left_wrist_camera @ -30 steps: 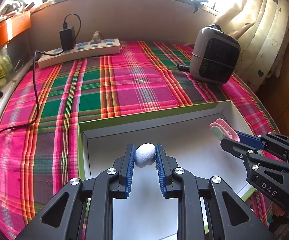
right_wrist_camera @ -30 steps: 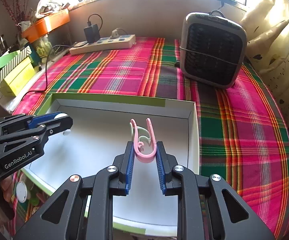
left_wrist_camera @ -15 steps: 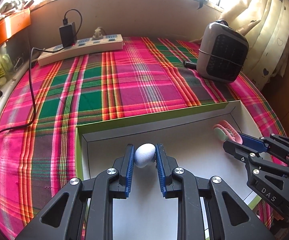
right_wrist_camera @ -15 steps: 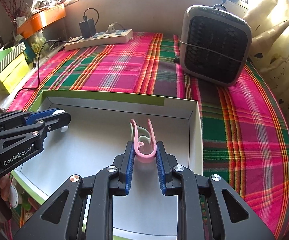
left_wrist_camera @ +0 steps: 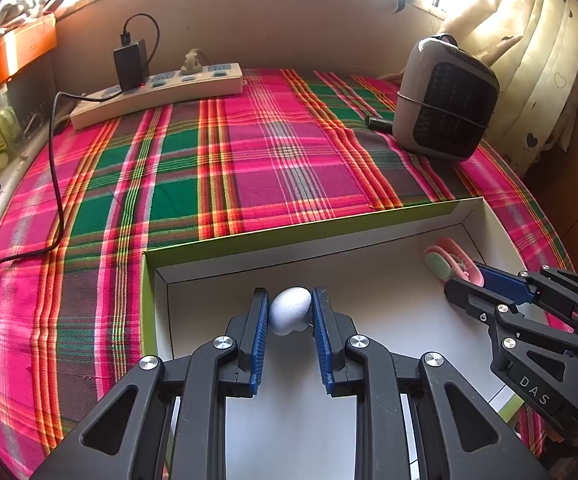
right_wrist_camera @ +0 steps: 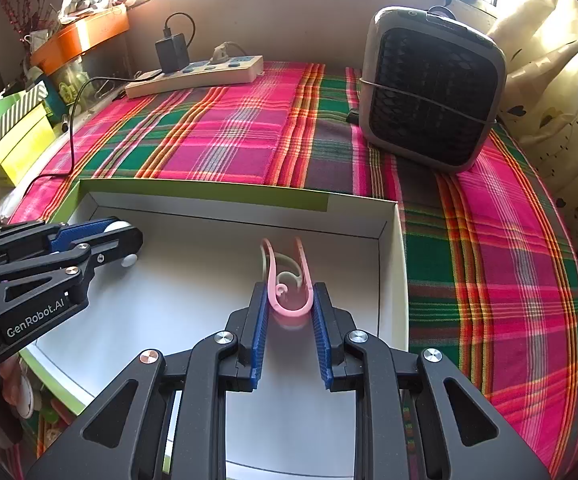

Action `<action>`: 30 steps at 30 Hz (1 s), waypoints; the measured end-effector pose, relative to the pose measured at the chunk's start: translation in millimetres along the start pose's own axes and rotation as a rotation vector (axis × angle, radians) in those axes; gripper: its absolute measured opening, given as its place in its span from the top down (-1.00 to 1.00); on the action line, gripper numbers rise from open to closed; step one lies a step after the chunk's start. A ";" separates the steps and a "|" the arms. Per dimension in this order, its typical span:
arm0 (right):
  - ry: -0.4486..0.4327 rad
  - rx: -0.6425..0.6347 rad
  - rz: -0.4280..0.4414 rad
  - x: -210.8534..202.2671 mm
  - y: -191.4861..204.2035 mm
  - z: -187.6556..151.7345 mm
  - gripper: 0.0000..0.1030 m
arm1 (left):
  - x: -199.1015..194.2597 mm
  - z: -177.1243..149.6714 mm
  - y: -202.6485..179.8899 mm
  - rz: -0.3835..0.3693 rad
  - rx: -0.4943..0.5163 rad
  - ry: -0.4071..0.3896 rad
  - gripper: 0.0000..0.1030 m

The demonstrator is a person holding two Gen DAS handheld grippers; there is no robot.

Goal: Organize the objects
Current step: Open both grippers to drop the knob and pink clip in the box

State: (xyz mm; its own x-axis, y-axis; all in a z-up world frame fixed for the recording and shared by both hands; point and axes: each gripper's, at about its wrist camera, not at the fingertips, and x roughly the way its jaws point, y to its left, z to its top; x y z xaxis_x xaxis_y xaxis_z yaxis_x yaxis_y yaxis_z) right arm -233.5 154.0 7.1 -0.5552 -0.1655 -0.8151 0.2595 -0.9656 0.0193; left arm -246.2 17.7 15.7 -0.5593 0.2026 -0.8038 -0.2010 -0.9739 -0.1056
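L gripper (left_wrist_camera: 290,312): jaws nearly closed, blue pads clamped on a small white egg-shaped obj (left_wrist_camera: 290,310). Obj sits over the white box (left_wrist_camera: 249,266) floor, near the far-left corner; can't tell if it touches the floor. Box's left wall is close to the L finger, far wall just ahead.

R gripper (right_wrist_camera: 289,300): jaws nearly closed too, pinching the bend of a pink clip (right_wrist_camera: 287,280), prongs pointing fwd, a pale green clip nested w/ it. Clip is inside the box, right half. The right wall is just beside the R finger, far wall a bit ahead.

Both grippers over the same box, well apart; open white floor between them, nothing lying there.

Box rim is low w/ a green outer edge, sits on a plaid cloth (left_wrist_camera: 249,160). Cloth beyond the far rim is wide open up to the power strip (left_wrist_camera: 161,88) w/ black charger at back-left and the grey fan heater (left_wrist_camera: 445,100) at back-right. Black cable runs along the cloth's left edge.
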 end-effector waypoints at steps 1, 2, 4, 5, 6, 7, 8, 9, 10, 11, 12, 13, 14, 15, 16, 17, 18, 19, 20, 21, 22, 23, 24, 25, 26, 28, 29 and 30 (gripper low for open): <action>0.000 0.002 0.000 0.1 0.1 0.2 0.56 | 0.0 -0.1 -0.6 -0.001 0.002 0.001 0.58; -0.001 0.005 0.001 0.0 0.0 0.0 0.56 | 0.0 -0.3 -1.0 -0.004 0.003 0.001 0.57; -0.002 0.007 0.003 -0.2 -0.3 -0.5 0.56 | -0.5 -0.5 -1.8 -0.010 0.003 0.002 0.49; -0.002 0.007 0.005 -0.3 -0.2 -0.8 0.56 | -0.8 -0.6 -1.7 -0.015 0.000 0.002 0.47; -0.003 0.008 0.005 -0.5 0.1 -1.2 0.56 | -1.1 -0.5 -1.7 -0.020 -0.002 0.003 0.43; -0.003 0.009 0.006 -0.9 0.3 -1.3 0.56 | -1.6 -0.7 -1.9 -0.023 -0.004 0.003 0.39; -0.003 0.009 0.006 -1.4 0.5 -1.3 0.56 | -2.4 -0.7 -2.0 -0.025 -0.004 0.001 0.37; -0.006 0.011 0.007 -2.3 0.6 -1.3 0.55 | -3.6 -1.0 -2.3 -0.026 -0.003 -0.001 0.34; -0.008 0.012 0.007 -3.1 0.8 -1.2 0.49 | -5.2 -1.3 -2.6 -0.029 -0.002 -0.005 0.30; -0.011 0.014 0.007 -4.2 0.8 -1.4 0.45 | -6.6 -1.3 -2.2 -0.029 -0.003 -0.007 0.28; -0.013 0.014 0.008 -5.1 0.8 -1.8 0.37 | -8.3 -1.5 -1.7 -0.027 -0.006 -0.009 0.24; -0.014 0.014 0.010 -6.3 1.2 -2.4 0.33 | -10.4 -1.9 -0.9 -0.027 -0.010 -0.013 0.23; -0.015 0.016 0.009 -7.8 1.4 -3.4 0.33 | -12.3 -2.5 0.0 -0.028 -0.013 -0.016 0.22; -0.017 0.017 0.009 -9.0 1.8 -4.0 0.33 | -14.3 -3.2 0.9 -0.028 -0.016 -0.019 0.21; -0.019 0.019 0.010 -10.5 1.9 -4.8 0.33 | -16.6 -4.1 1.6 -0.027 -0.018 -0.022 0.20; -0.022 0.020 0.011 -12.5 2.3 -5.6 0.33 | -18.7 -4.8 1.9 -0.026 -0.019 -0.025 0.20; -0.024 0.021 0.011 -13.7 2.5 -5.9 0.33 | -21.6 -6.0 2.0 -0.025 -0.018 -0.029 0.20; -0.027 0.021 0.009 -16.0 3.1 -6.5 0.33 | -25.6 -7.5 1.7 -0.025 -0.015 -0.037 0.19; -0.033 0.022 0.010 -18.5 3.7 -6.8 0.33 | -29.9 -9.4 1.5 -0.027 -0.013 -0.045 0.19; -0.037 0.022 0.011 -20.9 3.7 -7.4 0.33 | -32.2 -10.5 1.9 -0.028 -0.012 -0.048 0.19; -0.042 0.022 0.010 -24.2 4.3 -8.5 0.33 | -36.4 -12.9 2.4 -0.028 -0.012 -0.055 0.19; -0.048 0.023 0.010 -28.0 4.3 -9.8 0.33 | -39.5 -14.4 3.1 -0.027 -0.014 -0.058 0.19; -0.054 0.023 0.013 -31.5 4.4 -10.8 0.33 | -43.1 -16.4 4.1 -0.024 -0.017 -0.061 0.19; -0.061 0.023 0.016 -35.4 4.7 -11.9 0.33 | -47.7 -18.9 5.3 -0.025 -0.022 -0.066 0.19; -0.067 0.022 0.018 -39.5 5.4 -13.2 0.33 | -51.7 -20.7 6.3 -0.028 -0.026 -0.072 0.19; -0.081 0.013 0.022 -47.2 7.7 -16.4 0.33 | -61.5 -26.2 7.4 -0.035 -0.031 -0.086 0.18; -0.086 0.008 0.021 -51.2 8.6 -18.6 0.33 | -65.3 -28.6 7.5 -0.035 -0.030 -0.090 0.18; -0.091 0.006 0.022 -54.4 9.4 -20.3 0.33 | -69.5 -31.7 7.9 -0.030 -0.029 -0.094 0.18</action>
State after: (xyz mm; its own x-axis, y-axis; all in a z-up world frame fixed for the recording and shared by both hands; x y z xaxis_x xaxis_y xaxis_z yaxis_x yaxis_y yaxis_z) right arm -184.8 158.0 39.9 -0.6192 -0.2041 -0.7583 0.2681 -0.9626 0.0401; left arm -183.5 -7.3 52.2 -0.6269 0.2396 -0.7414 -0.1968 -0.9694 -0.1469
